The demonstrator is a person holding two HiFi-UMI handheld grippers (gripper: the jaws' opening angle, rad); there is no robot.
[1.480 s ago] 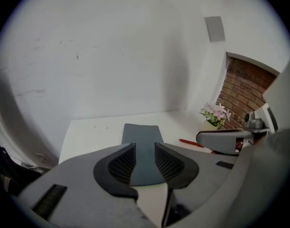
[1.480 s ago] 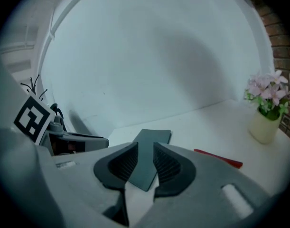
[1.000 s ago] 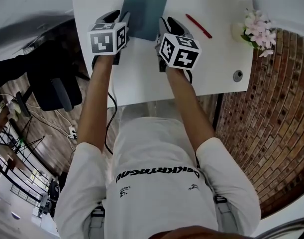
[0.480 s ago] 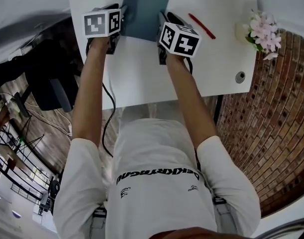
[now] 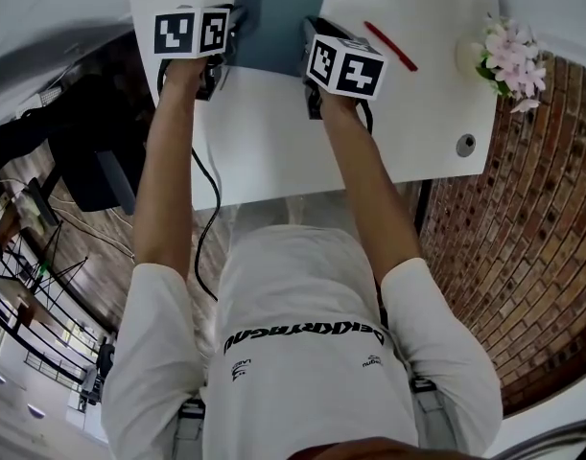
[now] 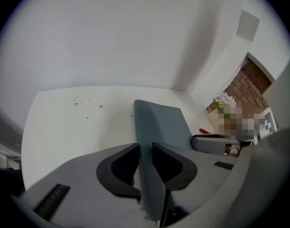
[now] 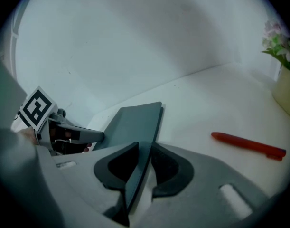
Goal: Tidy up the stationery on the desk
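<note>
Gripping a slate-blue notebook (image 5: 281, 12) from both sides, the two tools hold its near corners at the far part of the white counter (image 5: 273, 132). The left tool (image 6: 144, 148) has the notebook's left edge between its dark pads, which have just been closing and now press on it. The right tool (image 7: 144, 148) has just been closing too, and it clamps the right edge between its pads. The notebook reaches away from the person, between the two marker cubes. A red pen (image 5: 390, 46) lies on the counter to the right of the notebook, apart from it and from the right tool. A pot of pale pink flowers (image 5: 508, 51) stands near the counter's right edge, beyond the pen.
</note>
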